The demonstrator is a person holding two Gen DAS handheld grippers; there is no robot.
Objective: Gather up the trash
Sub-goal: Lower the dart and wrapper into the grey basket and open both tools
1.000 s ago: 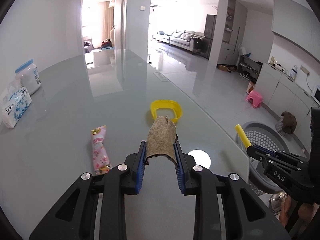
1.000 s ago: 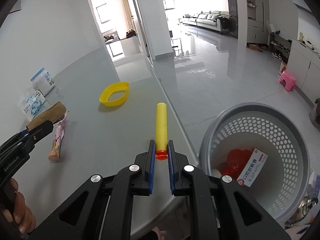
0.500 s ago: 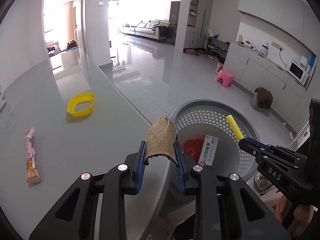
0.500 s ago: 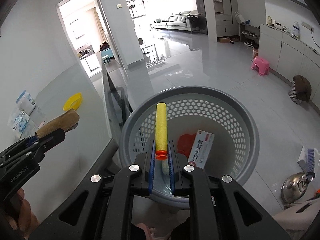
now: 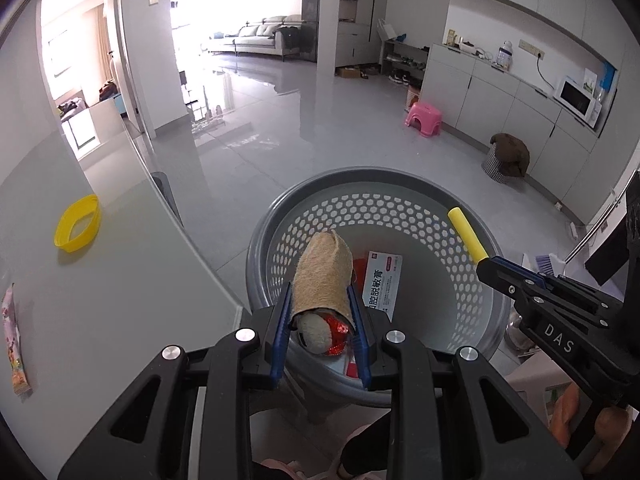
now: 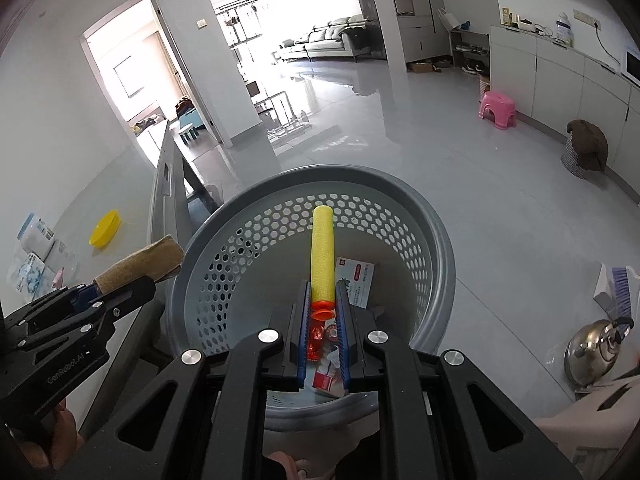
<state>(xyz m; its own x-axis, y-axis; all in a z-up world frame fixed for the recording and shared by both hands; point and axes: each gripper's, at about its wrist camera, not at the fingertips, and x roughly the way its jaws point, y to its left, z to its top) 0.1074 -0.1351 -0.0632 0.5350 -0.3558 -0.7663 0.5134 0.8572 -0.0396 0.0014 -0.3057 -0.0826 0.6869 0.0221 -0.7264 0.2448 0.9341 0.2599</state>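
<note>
left gripper: clamped on a brown cardboard tube, blue pads pressing its two sides; the tube points forward and up, over the near rim of the basket.
right gripper: clamped on a yellow foam dart near its orange tip, the yellow shaft pointing forward over the basket's opening.
basket: round grey plastic with a perforated wall, standing on the floor just beside the table edge, below both grippers.
inside the basket: a white medicine box with red print lies tilted against the wall; something red and crumpled and a pale rounded lump lie on the bottom, what they are i cannot tell.
table: pale grey and glossy, on the left of the left wrist view.
left on the table: a yellow plastic ring lies near the far edge; a pink snack wrapper lies flat near the left border, well apart from the ring.
further items: in the right wrist view, white and blue packets sit at the table's far left.
person: fingers wrap the left gripper's handle.
floor: a pink stool stands near the cabinets; a metal kettle sits to the right of the basket.
</note>
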